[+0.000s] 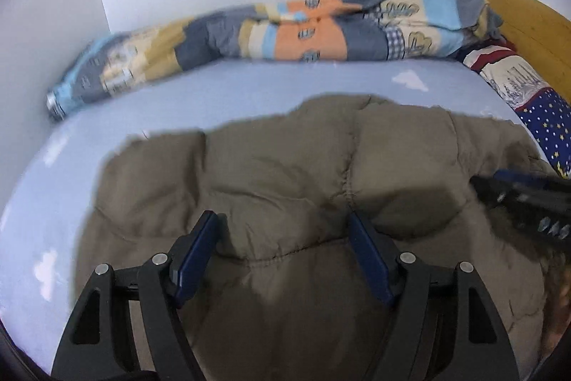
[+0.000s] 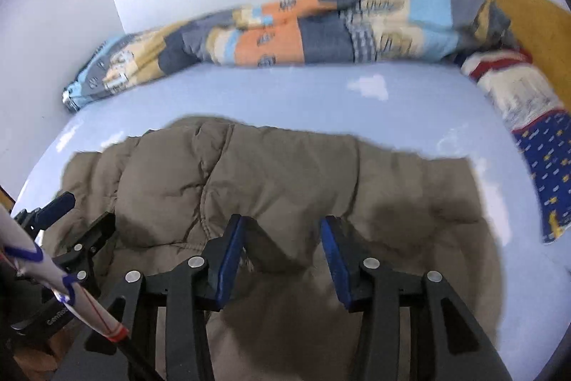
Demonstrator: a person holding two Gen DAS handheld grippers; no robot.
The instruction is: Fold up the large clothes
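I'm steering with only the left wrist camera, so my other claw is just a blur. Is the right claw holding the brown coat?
Observer: No. The right claw is open over the brown coat, with nothing pinched between its pads.
Operator: Where does the coat end on that side?
Observer: Its right edge stops on the blue sheet, and bare sheet lies between it and the starry pillow.
Operator: Is anything next to my left claw?
Observer: Yes, a white sleeve with blue and red lines sits beside the left claw.
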